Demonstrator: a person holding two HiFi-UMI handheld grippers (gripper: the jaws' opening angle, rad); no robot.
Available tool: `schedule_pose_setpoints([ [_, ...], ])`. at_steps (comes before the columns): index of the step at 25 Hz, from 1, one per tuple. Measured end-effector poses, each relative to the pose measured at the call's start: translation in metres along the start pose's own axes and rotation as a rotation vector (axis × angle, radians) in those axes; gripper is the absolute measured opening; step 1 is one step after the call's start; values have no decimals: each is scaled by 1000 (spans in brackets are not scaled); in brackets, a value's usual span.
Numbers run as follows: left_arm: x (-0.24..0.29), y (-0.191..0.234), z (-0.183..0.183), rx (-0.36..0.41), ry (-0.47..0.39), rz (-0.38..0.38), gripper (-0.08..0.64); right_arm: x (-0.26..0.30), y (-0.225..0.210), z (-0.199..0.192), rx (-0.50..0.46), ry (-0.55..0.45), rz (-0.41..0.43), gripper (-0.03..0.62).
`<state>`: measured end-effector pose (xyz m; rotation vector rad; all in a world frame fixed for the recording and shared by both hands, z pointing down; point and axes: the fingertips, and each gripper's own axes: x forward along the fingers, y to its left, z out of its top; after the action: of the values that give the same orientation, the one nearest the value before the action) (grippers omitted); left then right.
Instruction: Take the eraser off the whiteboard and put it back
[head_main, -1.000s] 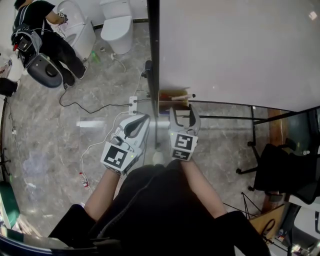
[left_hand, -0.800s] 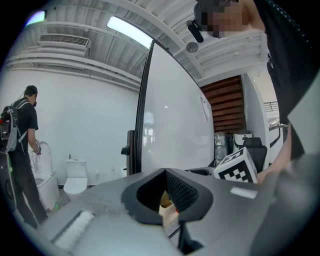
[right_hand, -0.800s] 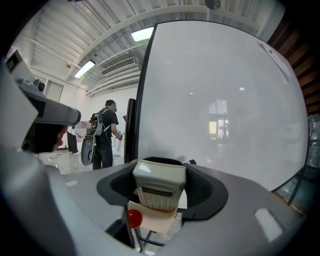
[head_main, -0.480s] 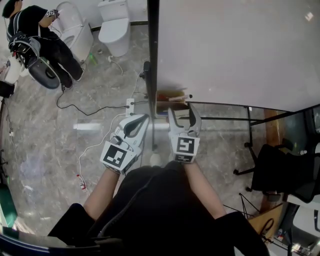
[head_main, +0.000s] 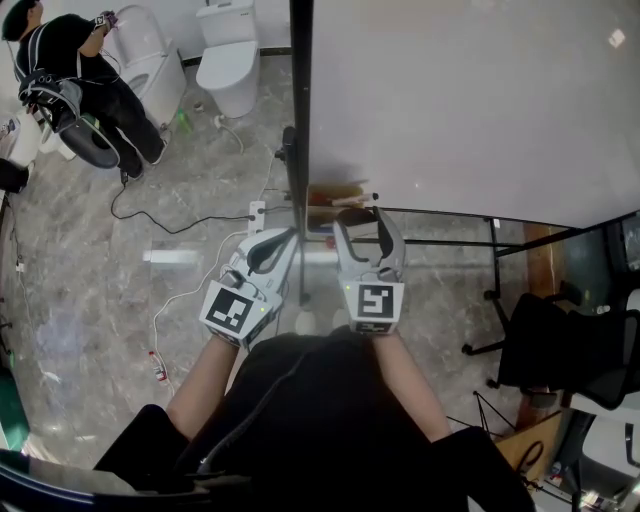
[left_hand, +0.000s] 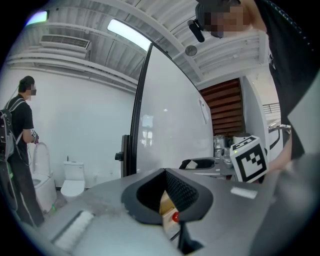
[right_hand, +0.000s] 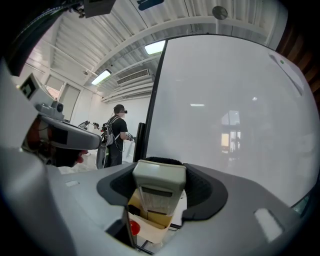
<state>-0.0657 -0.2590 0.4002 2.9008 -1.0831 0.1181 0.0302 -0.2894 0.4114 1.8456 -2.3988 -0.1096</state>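
The eraser (right_hand: 159, 189), a pale grey block, sits upright between the jaws of the right gripper (head_main: 362, 222). The jaws stand wide and close on its two sides, so it appears held. It is just in front of the whiteboard (head_main: 470, 100), near the board's lower left corner; whether it touches the board cannot be told. The left gripper (head_main: 283, 240) waits just left of the whiteboard's dark edge, its jaws together and empty. A small cardboard box (head_main: 335, 192) with pens sits at the whiteboard's bottom edge, directly beyond the eraser. The risks, as a judgement: the smooth block may slip from this wide hold, or, released tilted against the whiteboard, fail to cling and drop to the floor.
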Motion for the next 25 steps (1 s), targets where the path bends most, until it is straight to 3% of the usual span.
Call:
schedule_pose_setpoints([
  [12,19,-7,9,-6,-16,23,6,-17,-9,12,-4,-18,93,278],
  [25,29,-12,17,-6,-36,76,6,-31,-9,37,38,-74,264,278],
])
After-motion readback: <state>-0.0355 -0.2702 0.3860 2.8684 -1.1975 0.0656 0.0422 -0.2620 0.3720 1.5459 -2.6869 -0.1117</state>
